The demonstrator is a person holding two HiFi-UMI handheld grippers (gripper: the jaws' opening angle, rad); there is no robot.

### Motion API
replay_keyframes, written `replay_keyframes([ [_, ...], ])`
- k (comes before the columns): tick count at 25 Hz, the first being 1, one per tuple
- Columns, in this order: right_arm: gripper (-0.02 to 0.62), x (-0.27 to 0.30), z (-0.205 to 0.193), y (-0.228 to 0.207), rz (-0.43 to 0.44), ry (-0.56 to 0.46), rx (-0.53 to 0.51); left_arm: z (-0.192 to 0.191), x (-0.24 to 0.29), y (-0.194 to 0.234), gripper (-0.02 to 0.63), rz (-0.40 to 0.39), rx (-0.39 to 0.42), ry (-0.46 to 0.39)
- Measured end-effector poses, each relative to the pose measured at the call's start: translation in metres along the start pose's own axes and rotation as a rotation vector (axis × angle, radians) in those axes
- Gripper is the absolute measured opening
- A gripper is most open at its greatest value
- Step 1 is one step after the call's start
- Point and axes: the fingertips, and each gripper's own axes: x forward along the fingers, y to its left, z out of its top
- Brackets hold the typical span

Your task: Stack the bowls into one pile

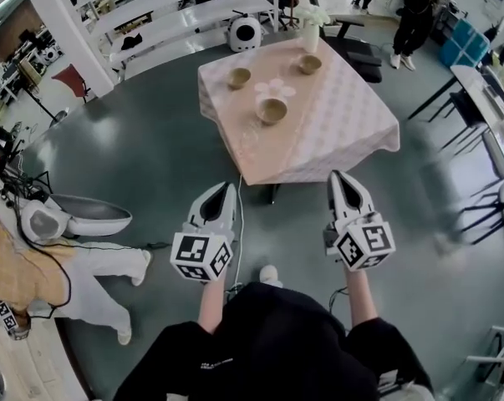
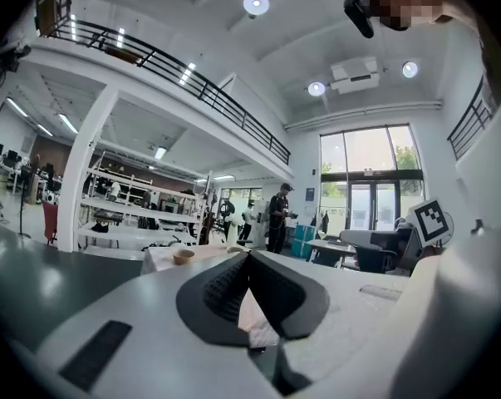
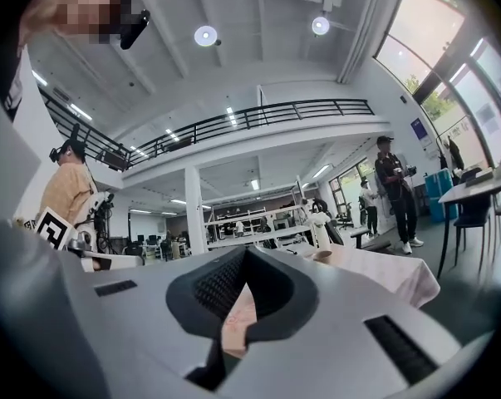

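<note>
Three tan bowls stand apart on a table under a pink cloth (image 1: 343, 128): one at the left (image 1: 239, 78), one nearer the middle (image 1: 272, 110), one at the back (image 1: 309, 63). Both grippers hang over the dark floor, short of the table's near edge, pointing level toward it. My left gripper (image 1: 229, 187) has its jaws together with nothing in them, and so does my right gripper (image 1: 336, 175). The left gripper view shows the left gripper (image 2: 248, 256) and a bowl (image 2: 184, 257) far ahead. The right gripper view shows the right gripper (image 3: 246, 252) and a bowl (image 3: 321, 255) on the cloth.
A white vase of flowers (image 1: 310, 30) stands at the table's far edge. A white round device (image 1: 245, 33) sits on the floor beyond, below white shelving (image 1: 168, 7). A person (image 1: 414, 15) stands at the back right. Desks and chairs (image 1: 486, 115) line the right; someone sits at the left (image 1: 84, 282).
</note>
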Motion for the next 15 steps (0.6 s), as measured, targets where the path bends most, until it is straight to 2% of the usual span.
replay_keyframes([
  [10,-0.009,0.048,-0.021,-0.027,-0.026,0.042,0.046,-0.022,0.053,0.021,-0.003,-0.043,-0.035,0.057],
  [15,-0.009,0.070,-0.030,-0.041,-0.029,0.054,0.062,-0.035,0.074,0.038,-0.003,-0.032,-0.056,0.091],
])
